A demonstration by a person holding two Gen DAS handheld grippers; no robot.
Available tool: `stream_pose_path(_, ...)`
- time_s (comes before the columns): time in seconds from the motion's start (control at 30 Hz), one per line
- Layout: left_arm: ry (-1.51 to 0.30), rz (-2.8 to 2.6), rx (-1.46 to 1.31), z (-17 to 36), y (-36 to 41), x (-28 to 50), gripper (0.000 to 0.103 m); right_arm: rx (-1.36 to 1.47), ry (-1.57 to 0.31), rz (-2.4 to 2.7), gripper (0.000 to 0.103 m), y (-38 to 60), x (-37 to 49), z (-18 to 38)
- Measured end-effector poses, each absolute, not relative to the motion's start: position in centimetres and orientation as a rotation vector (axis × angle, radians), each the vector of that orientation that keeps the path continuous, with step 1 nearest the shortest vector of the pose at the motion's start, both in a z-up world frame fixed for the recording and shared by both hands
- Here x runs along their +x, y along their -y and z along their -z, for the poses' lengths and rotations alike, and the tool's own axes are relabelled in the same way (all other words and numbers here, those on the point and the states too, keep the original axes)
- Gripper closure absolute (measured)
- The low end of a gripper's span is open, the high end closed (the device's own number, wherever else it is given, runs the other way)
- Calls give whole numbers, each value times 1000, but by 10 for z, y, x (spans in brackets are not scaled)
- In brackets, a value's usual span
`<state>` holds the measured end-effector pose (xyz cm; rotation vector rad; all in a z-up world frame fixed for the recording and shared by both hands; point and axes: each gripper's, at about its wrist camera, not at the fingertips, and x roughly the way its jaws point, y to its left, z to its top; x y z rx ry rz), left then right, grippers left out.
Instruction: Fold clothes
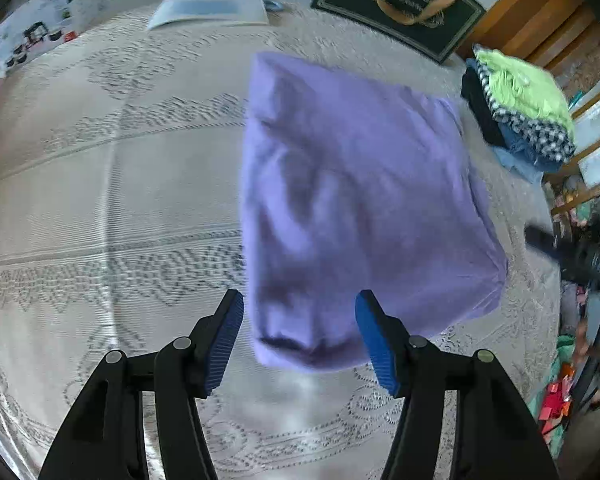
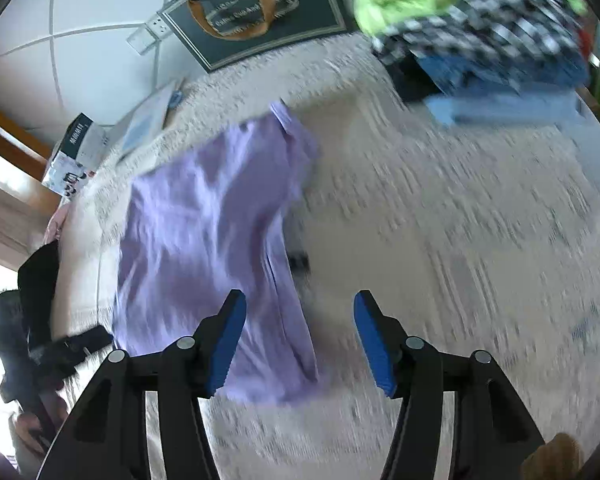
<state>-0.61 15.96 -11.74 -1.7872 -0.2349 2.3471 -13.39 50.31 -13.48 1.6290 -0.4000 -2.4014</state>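
While the lace-patterned bedspread fills most of both views, the folded purple garment lies flat on it, well apart from the stack of folded clothes beyond it. Both left tongs and right tongs hang spread, gripping nothing, just above the garment's near edge.

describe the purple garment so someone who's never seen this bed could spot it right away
On the bed's cream lace bedspread, look at the middle, in front of the dark green gift bag. The purple garment lies there folded into a rough rectangle. It lies alone in one plain lilac colour, unlike the stacked clothes pile of lime green, black-and-white check and blue at the bed's edge.
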Motion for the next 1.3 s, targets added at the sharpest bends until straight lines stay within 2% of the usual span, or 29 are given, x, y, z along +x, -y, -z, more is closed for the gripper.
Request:
stream_pose_path(0.23,135,-2363,-1837,137,-176,-14,42,1655,264,2328,31,-487,-191,147)
stream_pose_path(0.37,109,-2379,-1831,131,-178,-11,42,1653,170,2310,26,-473,-221,154)
stream_pose_path(0.5,109,-2431,-1810,125,-172,-4,42,1630,124,2291,19,-462,-243,160)
stream_pose_path(0.57,196,-2369,-1856,138,-171,-6,41,1629,102,2282,18,-456,-255,165)
stream_pose_path(0.6,211,-2368,-1847,141,-175,-6,37,1632,91,2273,18,-452,-260,169)
stream_pose_path(0.63,221,-2373,-1830,142,-179,-5,37,1633,81,2265,18,-448,-263,171)
stream_pose_path(0.7,170,-2380,-1828,146,-190,-3,31,1625,50,2249,17,-441,-264,176)
stream_pose_path(0.77,122,-2387,-1828,149,-199,0,30,1617,-22,2259,4,-431,-261,178)
stream_pose_path(0.83,98,-2388,-1832,153,-206,0,30,1608,-103,2275,3,-422,-257,181)
stream_pose_path(0.9,86,-2380,-1842,156,-213,-3,41,1605,-194,2298,12,-413,-253,183)
stream_pose_path(0.97,83,-2368,-1849,159,-219,-4,53,1603,-239,2317,37,-409,-249,180)
stream_pose_path(1.0,90,-2361,-1850,160,-220,-3,60,1606,-237,2321,45,-409,-248,178)
stream_pose_path(1.03,91,-2352,-1851,161,-223,-3,62,1614,-215,2315,56,-410,-248,176)
stream_pose_path(1.07,85,-2352,-1851,162,-225,-2,64,1622,-199,2307,61,-411,-249,176)
stream_pose_path(1.17,76,-2352,-1844,165,-231,0,65,1637,-193,2306,61,-410,-251,175)
stream_pose_path(1.3,74,-2349,-1827,167,-238,4,61,1598,-129,2318,59,-416,-253,176)
